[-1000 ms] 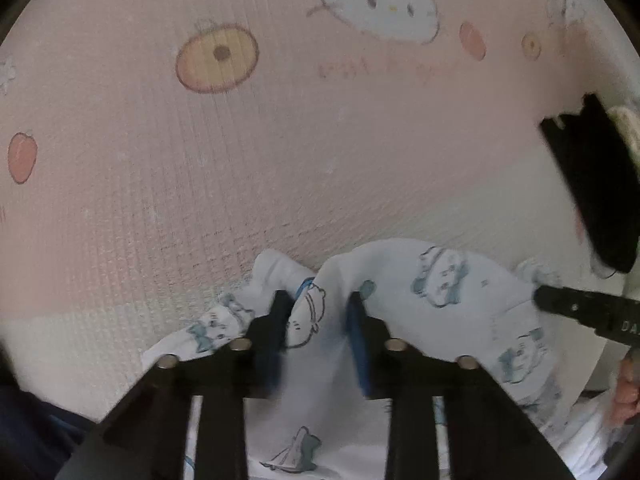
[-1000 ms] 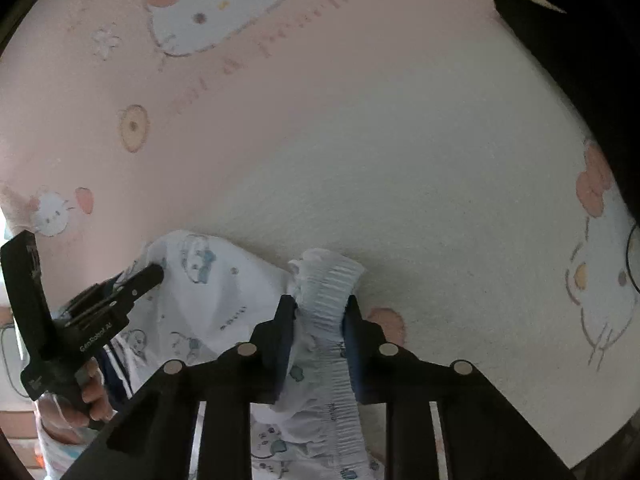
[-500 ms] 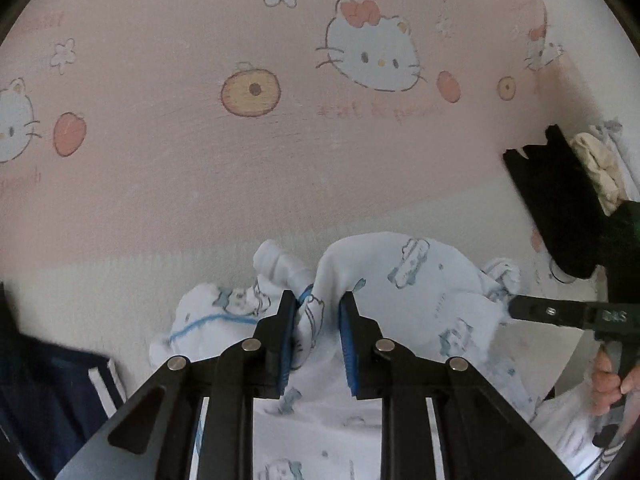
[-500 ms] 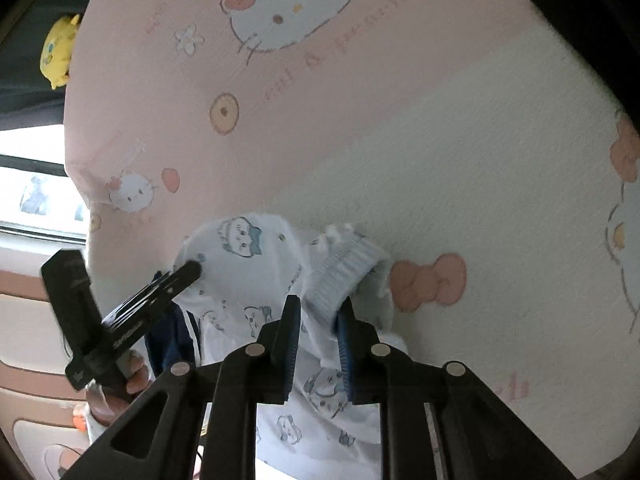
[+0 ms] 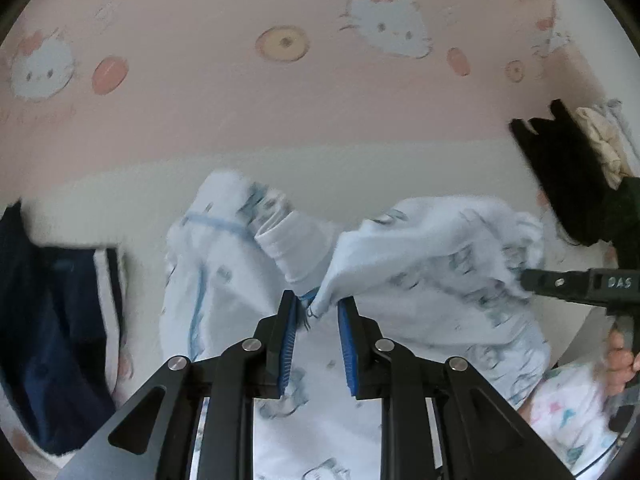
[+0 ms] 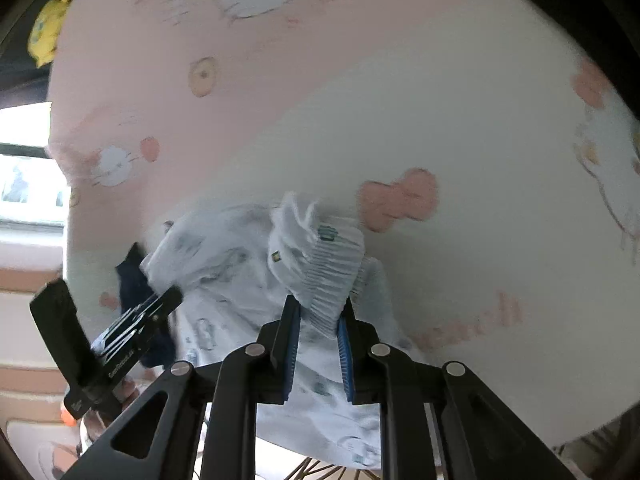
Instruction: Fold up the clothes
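A pale blue printed garment (image 5: 432,248) with cartoon animals hangs between both grippers over a pink and cream bedsheet (image 5: 280,128). My left gripper (image 5: 318,310) is shut on a thin edge of this cloth. A ribbed cuff (image 5: 296,248) droops just beyond its fingers. In the right wrist view the same garment (image 6: 224,264) is bunched, and my right gripper (image 6: 318,314) is shut on its gathered elastic band (image 6: 332,276). Each gripper shows in the other's view: the right one (image 5: 528,280) at the cloth's right end, the left one (image 6: 172,296) at its left end.
A navy garment with white stripes (image 5: 60,312) lies at the left. A black cloth (image 5: 560,176) and a cream bundle (image 5: 604,140) sit at the right edge. Another white printed garment (image 5: 568,412) lies low right. A yellow toy (image 6: 46,32) rests beyond the bed.
Both grippers have lifted and drawn back with the garment, which now hangs off the sheet. More of the bed, the navy garment and the window side have come into view.
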